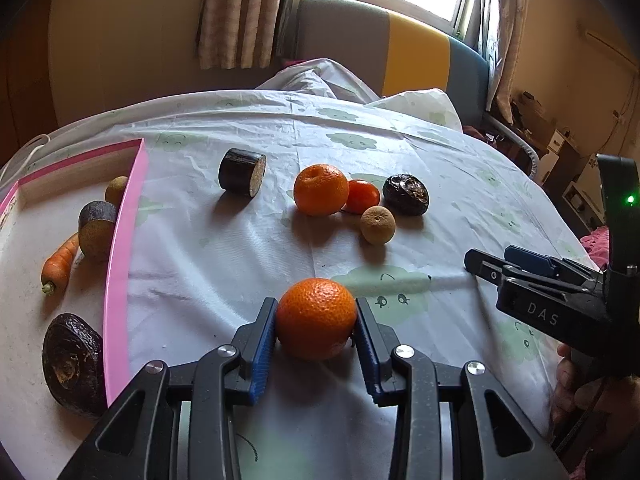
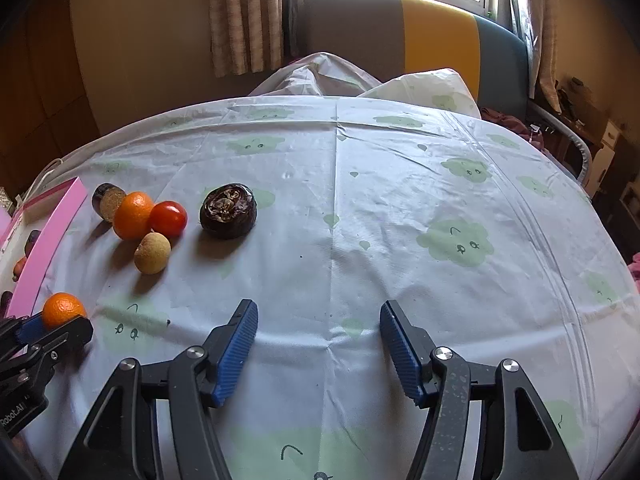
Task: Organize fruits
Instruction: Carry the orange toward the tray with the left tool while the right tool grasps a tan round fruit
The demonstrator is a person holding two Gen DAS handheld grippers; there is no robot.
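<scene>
My left gripper [image 1: 316, 312] is shut on an orange mandarin [image 1: 316, 318], low over the tablecloth; it also shows in the right wrist view [image 2: 63, 309]. Farther off lie a second mandarin [image 1: 321, 189], a red tomato [image 1: 362, 196], a tan longan [image 1: 377, 225], a dark wrinkled fruit [image 1: 405, 194] and a dark cut cylinder [image 1: 242, 179]. The pink-rimmed tray [image 1: 124, 240] at left holds a carrot [image 1: 60, 264], a cut piece [image 1: 96, 228], a small round fruit [image 1: 117, 189] and a dark fruit [image 1: 74, 364]. My right gripper [image 2: 318, 328] is open and empty over bare cloth.
The table carries a pale cloth with green cloud prints [image 2: 456, 240]. A grey, yellow and blue chair back [image 1: 400, 40] stands behind the table's far edge. Boxes and clutter [image 1: 560, 148] lie at far right.
</scene>
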